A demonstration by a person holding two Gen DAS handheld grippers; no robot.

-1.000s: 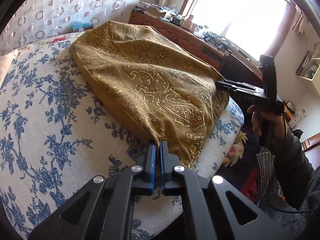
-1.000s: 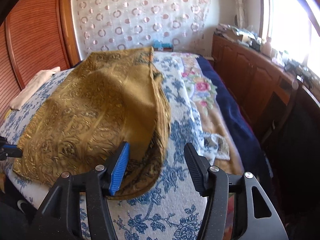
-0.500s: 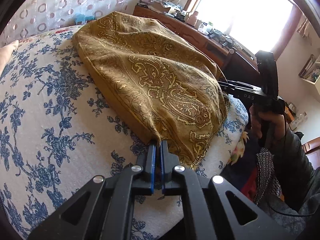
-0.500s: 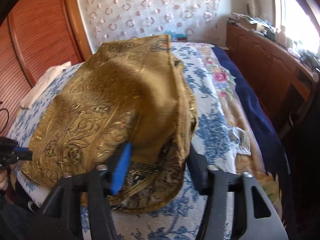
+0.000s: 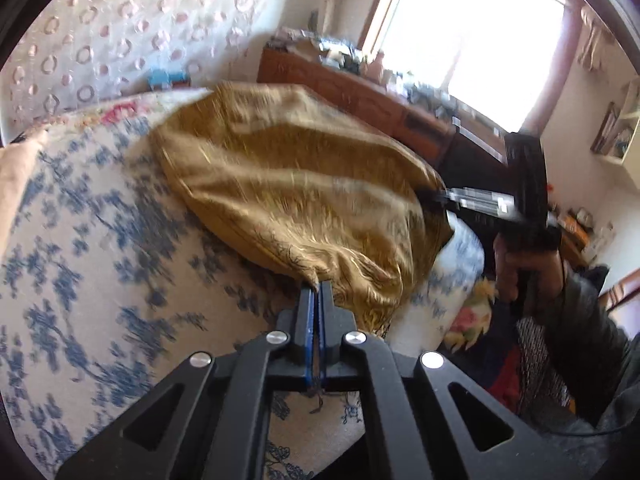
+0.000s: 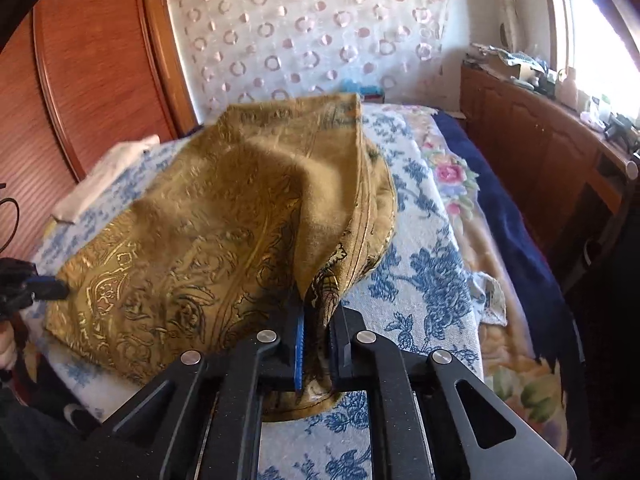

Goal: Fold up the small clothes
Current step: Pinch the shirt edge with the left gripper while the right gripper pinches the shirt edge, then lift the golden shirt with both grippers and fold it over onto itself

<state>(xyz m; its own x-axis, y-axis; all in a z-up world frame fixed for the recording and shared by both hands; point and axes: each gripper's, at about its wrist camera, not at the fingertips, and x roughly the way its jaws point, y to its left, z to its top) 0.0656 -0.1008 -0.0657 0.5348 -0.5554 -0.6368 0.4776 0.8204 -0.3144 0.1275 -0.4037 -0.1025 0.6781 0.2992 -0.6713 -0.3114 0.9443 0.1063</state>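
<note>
left wrist: left gripper [image 5: 316, 292] was clamped on the near corner of the cloth [image 5: 292, 184], which lay on the bed [image 5: 100, 240]; right gripper [image 5: 434, 196] held the cloth's window-side corner | right wrist: right gripper [image 6: 316, 312] was pinched on bunched cloth [image 6: 208, 240] | advice: both corners should rise level, the edge taut, to fold cleanly

Gold paisley cloth [image 6: 192, 248], corners lifted
</note>
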